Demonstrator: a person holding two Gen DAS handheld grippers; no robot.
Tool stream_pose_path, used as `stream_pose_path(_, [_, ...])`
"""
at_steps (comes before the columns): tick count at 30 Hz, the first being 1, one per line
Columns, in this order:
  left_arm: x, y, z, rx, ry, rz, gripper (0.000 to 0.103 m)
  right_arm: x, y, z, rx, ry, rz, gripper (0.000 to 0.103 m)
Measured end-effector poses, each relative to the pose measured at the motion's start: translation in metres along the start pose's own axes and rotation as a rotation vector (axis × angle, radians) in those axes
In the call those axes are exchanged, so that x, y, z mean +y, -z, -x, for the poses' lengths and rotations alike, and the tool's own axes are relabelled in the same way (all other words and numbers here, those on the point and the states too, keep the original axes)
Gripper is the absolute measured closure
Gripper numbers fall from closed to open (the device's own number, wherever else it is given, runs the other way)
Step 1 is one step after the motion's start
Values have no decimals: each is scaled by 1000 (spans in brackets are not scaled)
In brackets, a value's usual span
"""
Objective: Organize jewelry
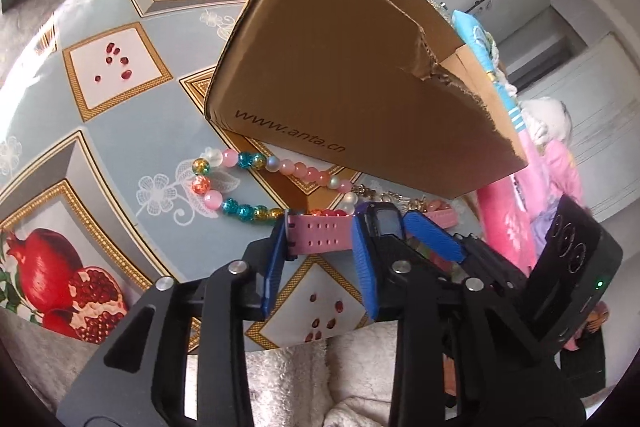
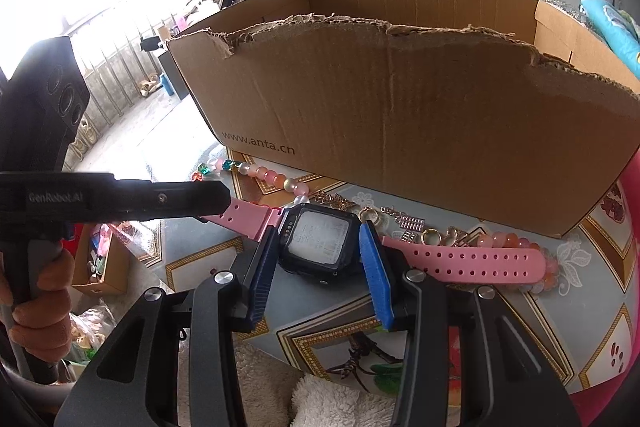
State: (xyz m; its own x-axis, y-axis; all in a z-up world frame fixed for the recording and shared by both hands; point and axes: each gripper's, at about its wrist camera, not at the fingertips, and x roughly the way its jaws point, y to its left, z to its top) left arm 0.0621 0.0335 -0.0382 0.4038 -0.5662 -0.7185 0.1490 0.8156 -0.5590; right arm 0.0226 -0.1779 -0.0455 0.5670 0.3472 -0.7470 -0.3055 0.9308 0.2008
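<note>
Only the right wrist view shows the watch (image 2: 320,241) face and gold rings (image 2: 430,237).

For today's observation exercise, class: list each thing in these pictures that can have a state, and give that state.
Cardboard box: open-topped, front rim torn.
Pink watch: unbuckled, straps spread out.
Left gripper: jaws around one strap.
Right gripper: jaws around watch face.
Bead necklace: loose on table.
</note>
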Motion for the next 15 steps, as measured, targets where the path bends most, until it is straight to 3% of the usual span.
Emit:
stream_pose_path(4, [3, 0, 1, -5, 5, 28, 79, 0, 1, 1, -5, 2, 5, 62])
stream_pose_path(8, [16, -1, 6, -3, 176, 117, 78, 2, 2, 2, -8, 8, 23, 62])
stream_pose_path(15, [-2, 2, -8, -2, 62, 66, 78, 3, 2, 3, -13, 9, 34, 61])
